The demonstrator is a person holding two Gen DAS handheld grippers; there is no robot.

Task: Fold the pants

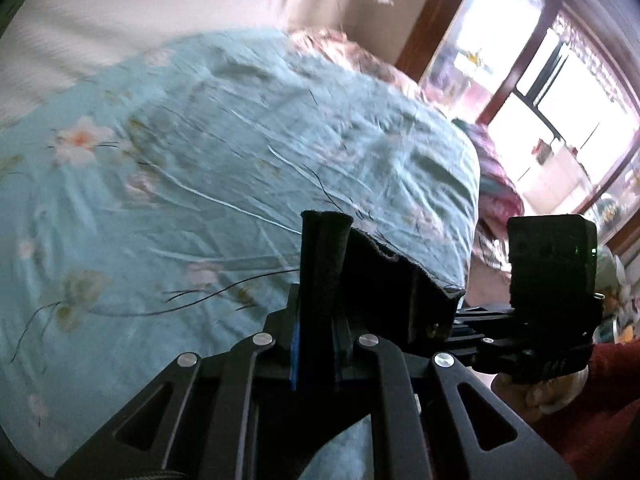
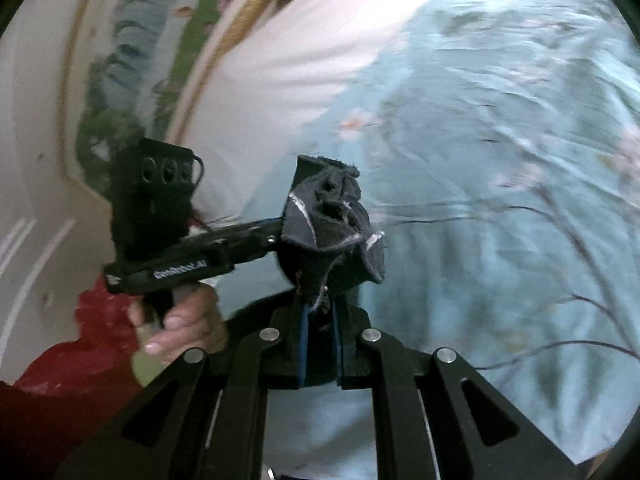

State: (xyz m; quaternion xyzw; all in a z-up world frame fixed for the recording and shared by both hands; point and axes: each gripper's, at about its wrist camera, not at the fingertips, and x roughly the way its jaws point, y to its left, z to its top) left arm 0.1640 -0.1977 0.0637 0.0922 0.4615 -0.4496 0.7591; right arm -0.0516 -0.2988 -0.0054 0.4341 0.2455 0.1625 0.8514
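The pants (image 1: 384,284) are dark, near-black fabric with a frayed, raw-looking edge. They are lifted clear of the bed (image 1: 200,160), bunched at one end. In the left wrist view a strip of the cloth stands upright, with a flap spreading away from it to the right. In the right wrist view the pants (image 2: 334,224) form a crumpled knot of folds showing pale stitched seams, above the bed's (image 2: 500,160) floral sheet.

Most of the pants (image 1: 384,280) are out of sight: only a dark bunch shows, hiding the left gripper's (image 1: 326,240) fingers (image 1: 320,264). The bed sheet (image 2: 500,160) is smeared by motion blur. Glare washes out the window (image 1: 560,92), and the red sleeve (image 2: 52,380) runs past the frame's edge
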